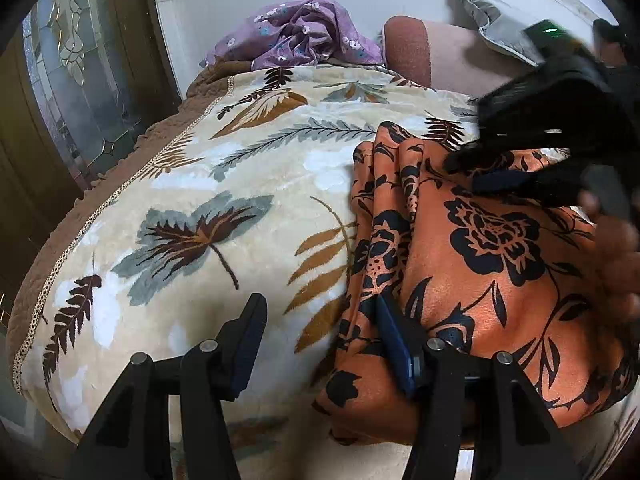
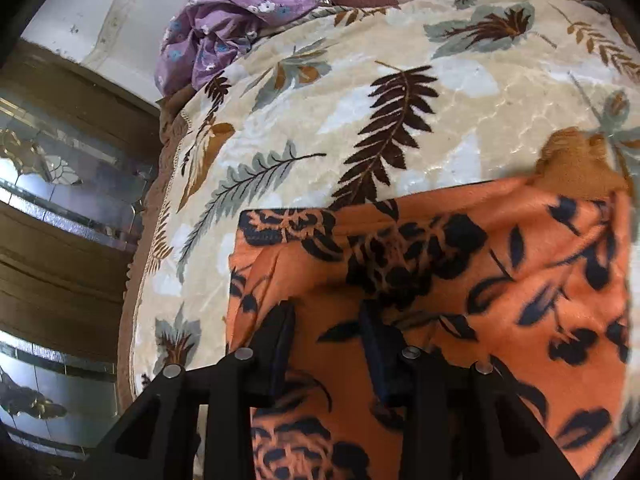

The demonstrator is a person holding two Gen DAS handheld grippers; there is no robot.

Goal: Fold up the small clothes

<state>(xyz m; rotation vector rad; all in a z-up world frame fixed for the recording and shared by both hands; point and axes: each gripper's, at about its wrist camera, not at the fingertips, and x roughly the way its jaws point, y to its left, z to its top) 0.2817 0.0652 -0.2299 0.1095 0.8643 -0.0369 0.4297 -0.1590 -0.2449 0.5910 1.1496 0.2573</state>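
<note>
Partway, prob. Left view: orange black-floral soft garment (image 1: 480, 264) bunched on leaf-print plush blanket (image 1: 192, 208); left gripper (image 1: 320, 344) open at its edge. Right view: right gripper (image 2: 328, 344) jaws apart over cloth, grip unclear; final folds left.

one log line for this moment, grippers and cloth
left gripper: open, at edge of orange black-flowered cloth | right gripper: open over cloth | leaf-print blanket beneath

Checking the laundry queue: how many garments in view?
2: orange floral garment at the grippers, on the leaf-print blanket; crumpled purple floral garment at the far edge. More may be hidden.
</note>
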